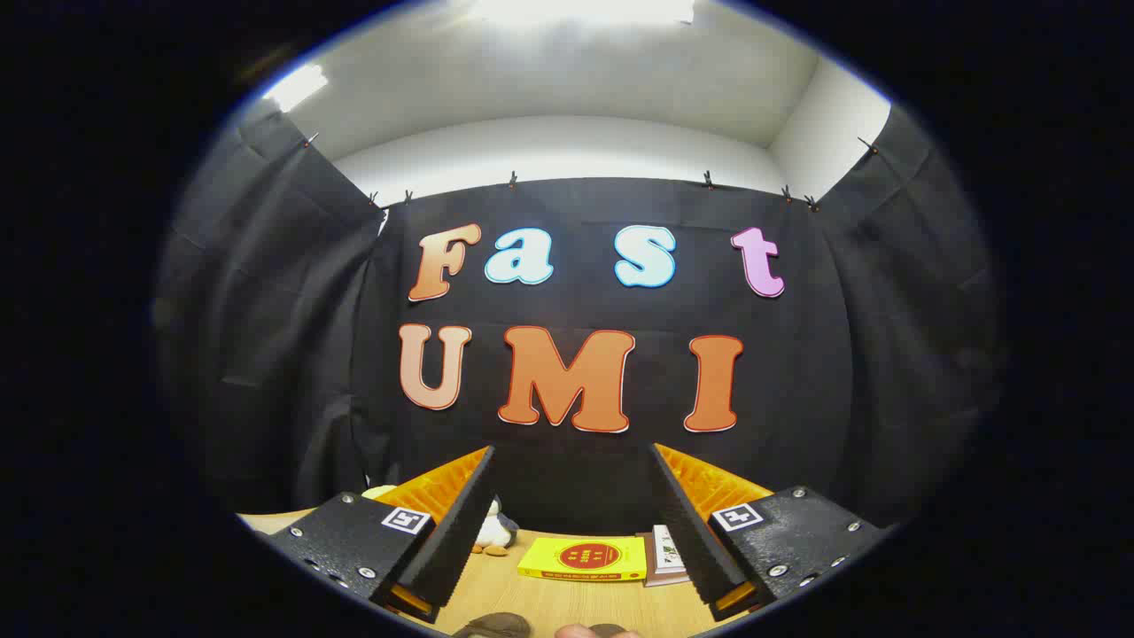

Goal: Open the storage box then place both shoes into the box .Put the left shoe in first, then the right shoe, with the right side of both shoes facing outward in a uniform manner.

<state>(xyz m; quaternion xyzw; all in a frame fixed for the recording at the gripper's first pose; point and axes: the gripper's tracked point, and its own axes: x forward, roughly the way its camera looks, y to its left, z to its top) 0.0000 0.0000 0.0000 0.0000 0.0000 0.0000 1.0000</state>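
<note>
My gripper (pixel 571 461) is held high and stands open, its two fingers (pixel 461 523) spread wide with nothing between them. Low between the fingers, at the near edge of the wooden table (pixel 567 598), a dark rounded shape (pixel 496 626) peeks in; it may be part of a shoe, but too little shows to tell. Beside it a small pinkish shape (pixel 580 631), perhaps a fingertip, is just visible.
A yellow box with a red round mark (pixel 585 558) lies on the table beyond the fingers. A book or booklet (pixel 666 554) lies to its right. A small plush toy (pixel 494 530) sits behind the left finger. The black cloth wall closes the back.
</note>
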